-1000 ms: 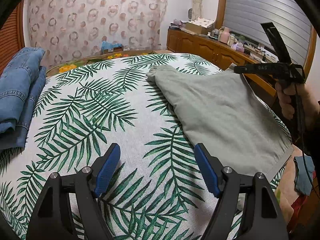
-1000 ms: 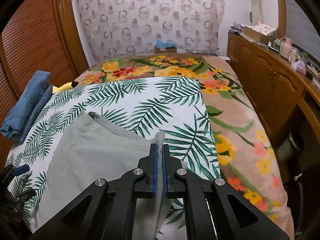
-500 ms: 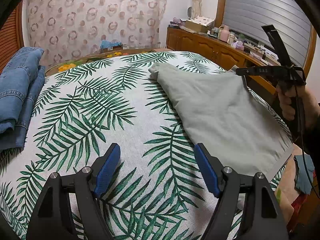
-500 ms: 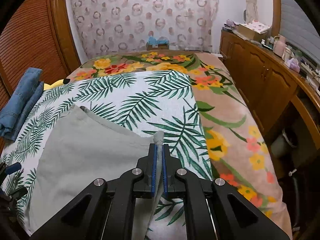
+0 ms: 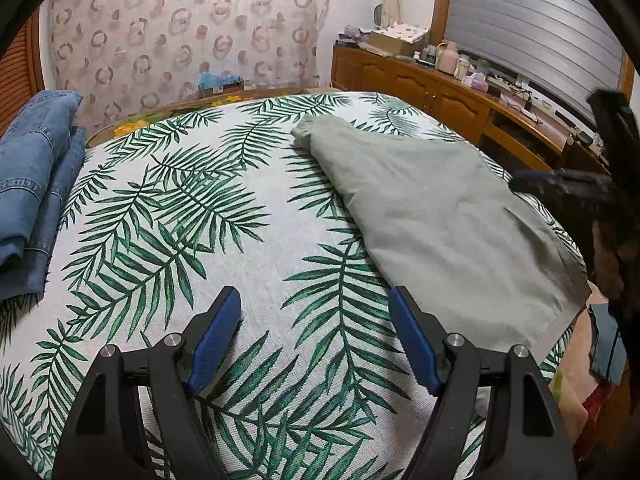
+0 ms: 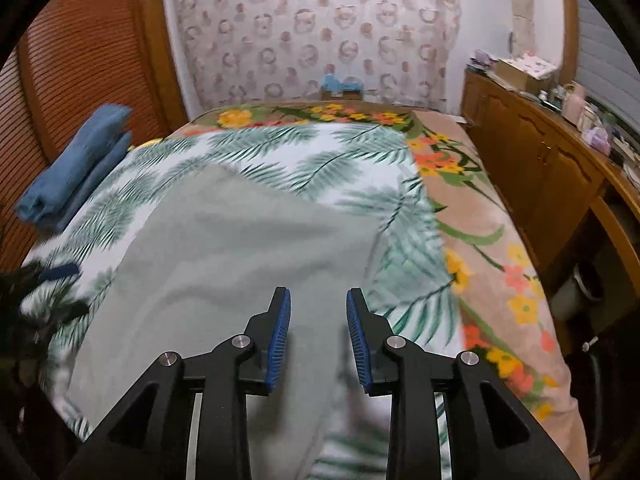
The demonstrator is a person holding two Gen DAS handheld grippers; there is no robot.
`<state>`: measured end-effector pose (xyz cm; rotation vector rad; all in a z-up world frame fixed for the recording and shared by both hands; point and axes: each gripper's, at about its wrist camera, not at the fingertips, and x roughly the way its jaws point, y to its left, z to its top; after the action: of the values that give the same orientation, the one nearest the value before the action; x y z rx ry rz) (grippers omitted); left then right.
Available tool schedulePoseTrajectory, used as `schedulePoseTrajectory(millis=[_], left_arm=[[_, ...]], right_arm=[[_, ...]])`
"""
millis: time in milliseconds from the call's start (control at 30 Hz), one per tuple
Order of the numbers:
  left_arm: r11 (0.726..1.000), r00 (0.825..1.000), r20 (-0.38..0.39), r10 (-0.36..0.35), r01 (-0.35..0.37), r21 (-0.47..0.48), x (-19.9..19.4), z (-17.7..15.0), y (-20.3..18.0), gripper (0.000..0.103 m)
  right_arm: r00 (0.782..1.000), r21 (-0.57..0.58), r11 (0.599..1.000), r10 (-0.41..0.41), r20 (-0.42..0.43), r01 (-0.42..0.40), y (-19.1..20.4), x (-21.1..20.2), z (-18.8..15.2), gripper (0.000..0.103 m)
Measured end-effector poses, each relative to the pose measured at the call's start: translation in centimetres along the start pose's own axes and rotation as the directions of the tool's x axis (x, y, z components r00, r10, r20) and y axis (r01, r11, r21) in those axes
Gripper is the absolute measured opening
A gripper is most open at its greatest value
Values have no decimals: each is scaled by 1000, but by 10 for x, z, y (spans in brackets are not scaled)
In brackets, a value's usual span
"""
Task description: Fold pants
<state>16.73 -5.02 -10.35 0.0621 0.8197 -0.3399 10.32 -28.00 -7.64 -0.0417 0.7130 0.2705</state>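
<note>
The grey-green pants (image 5: 440, 216) lie folded flat on the palm-leaf sheet (image 5: 180, 216), toward the bed's right side. My left gripper (image 5: 314, 332) stands open over bare sheet, just left of the pants' near edge, with nothing between its blue pads. In the right wrist view the pants (image 6: 240, 248) spread out ahead, blurred by motion. My right gripper (image 6: 318, 332) hovers over their near right part with its jaws opening. The pads no longer press the cloth. That gripper also shows as a dark blurred shape at the far right of the left wrist view.
Folded blue jeans (image 5: 32, 184) are stacked at the bed's left edge, also in the right wrist view (image 6: 76, 164). A floral blanket (image 6: 492, 248) covers the bed's right side. A wooden cabinet (image 6: 540, 168) with small items lines the right wall.
My right gripper was shut on an upright fold of the pants' edge; now its jaws have parted, the cloth has dropped flat, and the gripper has shifted. The left gripper has stayed put.
</note>
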Motion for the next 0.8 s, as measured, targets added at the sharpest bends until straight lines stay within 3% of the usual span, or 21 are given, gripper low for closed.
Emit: schedulePoseTrajectory(millis=[267, 400, 800], left_arm=[[999, 999, -39, 35, -34, 28, 6, 0, -7, 77], [997, 997, -46, 57, -54, 50, 8, 0, -12, 78], [998, 998, -49, 33, -30, 61, 4, 0, -15, 78]], right_arm=[[999, -26, 1000, 2, -52, -3, 16, 1, -28, 30], [1000, -63, 998, -27, -13, 26, 22, -5, -35, 35], [998, -31, 998, -53, 46, 55, 36, -3, -50, 39]])
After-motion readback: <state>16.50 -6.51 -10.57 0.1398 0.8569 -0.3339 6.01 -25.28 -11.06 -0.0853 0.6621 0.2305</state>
